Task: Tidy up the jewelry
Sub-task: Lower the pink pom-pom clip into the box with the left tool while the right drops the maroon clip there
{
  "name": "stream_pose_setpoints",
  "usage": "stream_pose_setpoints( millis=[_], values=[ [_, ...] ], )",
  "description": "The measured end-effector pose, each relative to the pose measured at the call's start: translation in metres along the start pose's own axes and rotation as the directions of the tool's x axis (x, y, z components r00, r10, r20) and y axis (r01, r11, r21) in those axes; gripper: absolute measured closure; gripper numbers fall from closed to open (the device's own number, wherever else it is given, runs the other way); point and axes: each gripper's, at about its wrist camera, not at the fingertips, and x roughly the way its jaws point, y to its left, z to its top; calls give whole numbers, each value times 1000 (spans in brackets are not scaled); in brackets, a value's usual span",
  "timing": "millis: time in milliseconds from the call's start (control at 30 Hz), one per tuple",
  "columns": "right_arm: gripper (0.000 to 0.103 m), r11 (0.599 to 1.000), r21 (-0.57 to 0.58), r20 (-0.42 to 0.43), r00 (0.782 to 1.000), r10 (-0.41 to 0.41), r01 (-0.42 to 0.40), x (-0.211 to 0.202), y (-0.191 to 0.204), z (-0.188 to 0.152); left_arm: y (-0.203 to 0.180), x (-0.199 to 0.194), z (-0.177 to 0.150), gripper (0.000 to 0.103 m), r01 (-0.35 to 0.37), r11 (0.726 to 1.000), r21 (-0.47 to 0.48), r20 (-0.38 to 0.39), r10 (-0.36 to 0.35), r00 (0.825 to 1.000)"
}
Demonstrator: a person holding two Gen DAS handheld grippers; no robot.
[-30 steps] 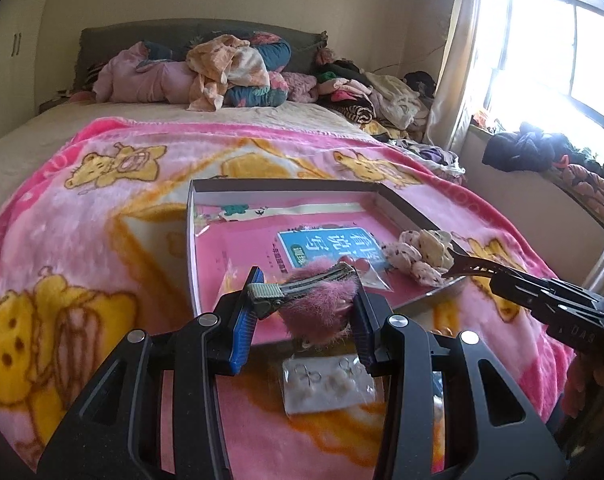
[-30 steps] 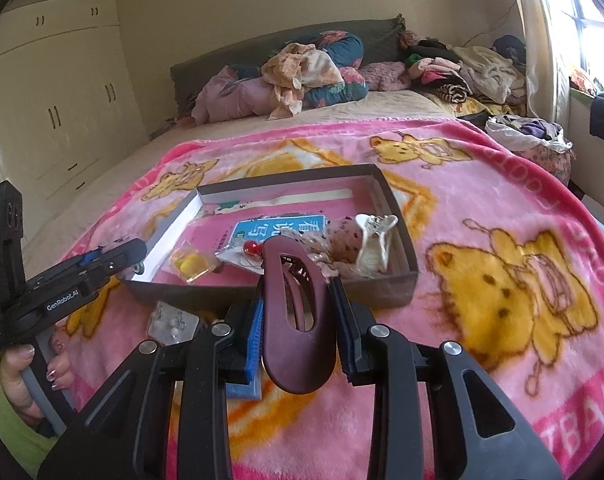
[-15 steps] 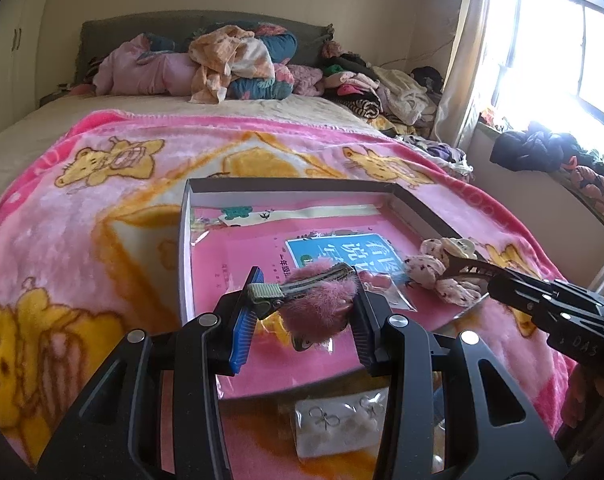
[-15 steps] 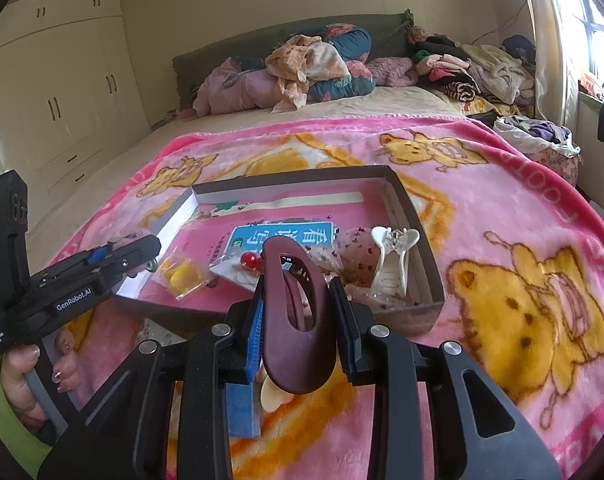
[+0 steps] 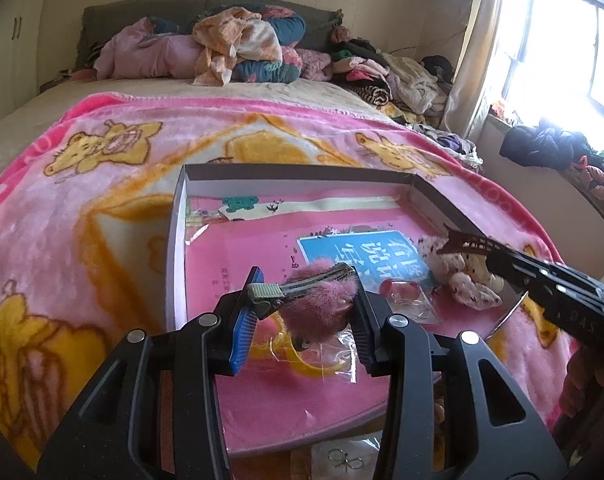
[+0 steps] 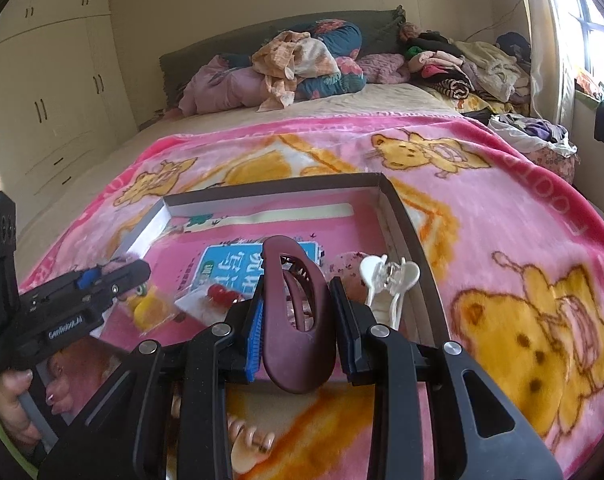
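Observation:
A shallow box (image 5: 302, 171) with a pink lining lies on the pink bear blanket; it also shows in the right wrist view (image 6: 398, 216). My left gripper (image 5: 302, 312) is shut on a pink fluffy hair clip (image 5: 322, 300) and holds it over the box's near left part. My right gripper (image 6: 298, 320) is shut on a dark maroon claw clip (image 6: 298, 312) above the box's near edge. Inside the box lie a spotted scrunchie (image 5: 462, 280), a white claw clip (image 6: 386, 280), a bagged red item (image 6: 218, 294) and a yellow item (image 6: 146, 308).
A small bag of earrings (image 5: 342, 458) and a beaded item (image 6: 250, 440) lie on the blanket in front of the box. Piled clothes (image 5: 238, 48) fill the head of the bed. A wardrobe (image 6: 50, 100) stands left, a window (image 5: 562, 40) right.
Both grippers have moved forward with their clips, from in front of the box to over its near part. Both stay shut on their clips.

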Motion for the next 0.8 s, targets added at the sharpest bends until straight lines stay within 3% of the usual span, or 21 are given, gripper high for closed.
stream_pose_setpoints(
  millis=[433,800],
  values=[
    [74,999,-11,-17,999,-33,33,28,-2,12,5,13,1,70,-21,1000,-4,-34,21,999],
    [73,1000,-8,-60,998,23,-24,40,1,4,6,17,1,70,-39,999,13,-38,39,999]
  ],
)
